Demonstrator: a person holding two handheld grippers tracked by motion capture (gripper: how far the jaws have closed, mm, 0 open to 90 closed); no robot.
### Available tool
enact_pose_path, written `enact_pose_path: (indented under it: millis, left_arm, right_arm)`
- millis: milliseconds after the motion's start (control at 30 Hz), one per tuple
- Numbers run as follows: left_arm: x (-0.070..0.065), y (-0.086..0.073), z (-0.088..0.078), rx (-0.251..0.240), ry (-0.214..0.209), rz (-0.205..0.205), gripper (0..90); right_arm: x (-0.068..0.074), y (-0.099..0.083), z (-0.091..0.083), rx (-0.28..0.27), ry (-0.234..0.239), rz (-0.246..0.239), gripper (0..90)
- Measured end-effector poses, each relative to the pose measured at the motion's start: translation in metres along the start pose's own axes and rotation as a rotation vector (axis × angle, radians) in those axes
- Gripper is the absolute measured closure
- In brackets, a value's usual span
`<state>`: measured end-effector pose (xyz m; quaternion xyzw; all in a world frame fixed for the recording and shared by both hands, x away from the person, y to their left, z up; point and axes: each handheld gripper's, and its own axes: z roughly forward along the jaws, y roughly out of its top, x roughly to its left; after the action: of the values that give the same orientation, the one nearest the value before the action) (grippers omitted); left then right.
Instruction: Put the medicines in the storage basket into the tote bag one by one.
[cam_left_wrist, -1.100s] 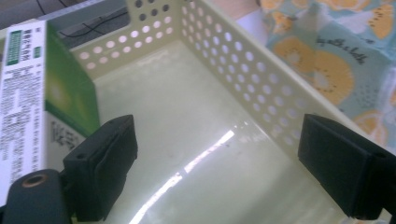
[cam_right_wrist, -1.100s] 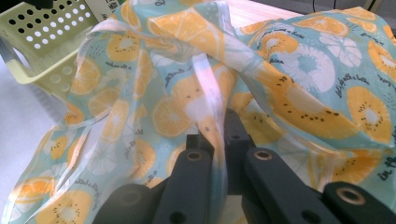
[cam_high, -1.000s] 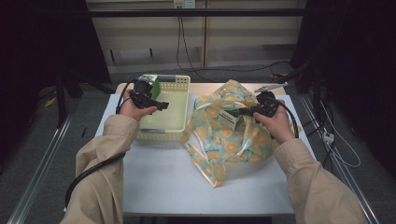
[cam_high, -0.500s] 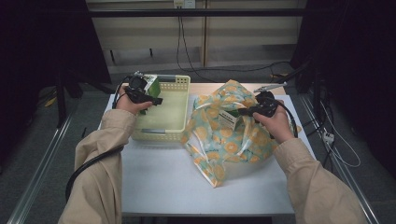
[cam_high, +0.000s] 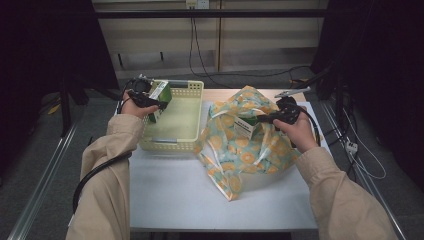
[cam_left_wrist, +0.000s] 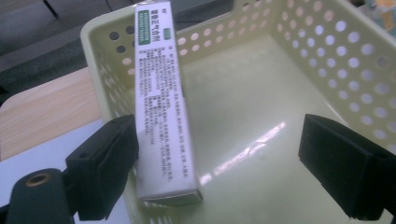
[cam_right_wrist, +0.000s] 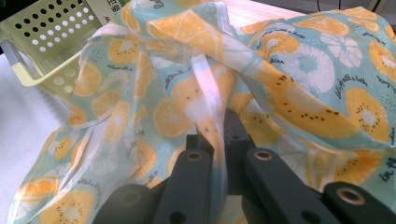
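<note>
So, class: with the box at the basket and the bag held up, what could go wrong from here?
1. The left gripper has wide-open jaws; the green and white box only leans against one jaw by the basket wall, so it may topple as the gripper leaves.
2. The right gripper pinches just a thin fold of the fruit-print bag; it could slip, and the second box inside might spill.

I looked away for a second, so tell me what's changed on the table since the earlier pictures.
The left gripper has carried the box toward the far left corner of the basket. In the left gripper view its jaws stand wide, the box against one only. The right gripper stayed put, shut on the bag's handle, and bag and basket lie as before.
</note>
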<state>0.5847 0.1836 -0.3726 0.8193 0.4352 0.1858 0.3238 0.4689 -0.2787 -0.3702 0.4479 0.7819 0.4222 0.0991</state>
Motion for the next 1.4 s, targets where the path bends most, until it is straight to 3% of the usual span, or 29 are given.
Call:
enact_pose_path:
  millis: [167,400,467,567,700,967,1200,1400]
  left_arm:
    - [-0.001,-0.002,0.005,0.025,0.015,-0.023,15.3]
    - [-0.002,-0.005,0.013,0.052,0.059,-0.061,41.9]
    - [-0.004,-0.005,0.015,0.062,0.067,-0.048,55.4]
    - [-0.008,-0.003,0.015,0.059,0.068,-0.046,60.3]
    - [-0.015,-0.002,0.011,0.077,0.032,-0.045,62.9]
    - [-0.032,0.007,-0.014,0.053,-0.099,-0.07,63.3]
    - [-0.045,0.017,-0.043,-0.003,-0.196,-0.046,63.3]
    - [-0.063,0.024,-0.067,-0.006,-0.249,0.031,63.3]
  right_arm:
    - [0.0,0.001,-0.001,-0.003,0.0,-0.002,90.0]
    - [0.0,0.001,-0.003,-0.006,0.001,-0.001,90.0]
    - [-0.001,0.001,-0.004,-0.006,-0.001,-0.002,90.0]
    - [-0.002,0.001,-0.005,-0.006,-0.001,-0.001,90.0]
    - [-0.004,0.0,-0.007,-0.01,-0.003,0.005,90.0]
    - [-0.004,-0.002,-0.008,-0.011,-0.009,0.006,90.0]
    - [-0.003,-0.001,-0.009,-0.012,-0.015,0.006,90.0]
    - [-0.002,-0.001,-0.008,-0.005,-0.024,0.001,90.0]
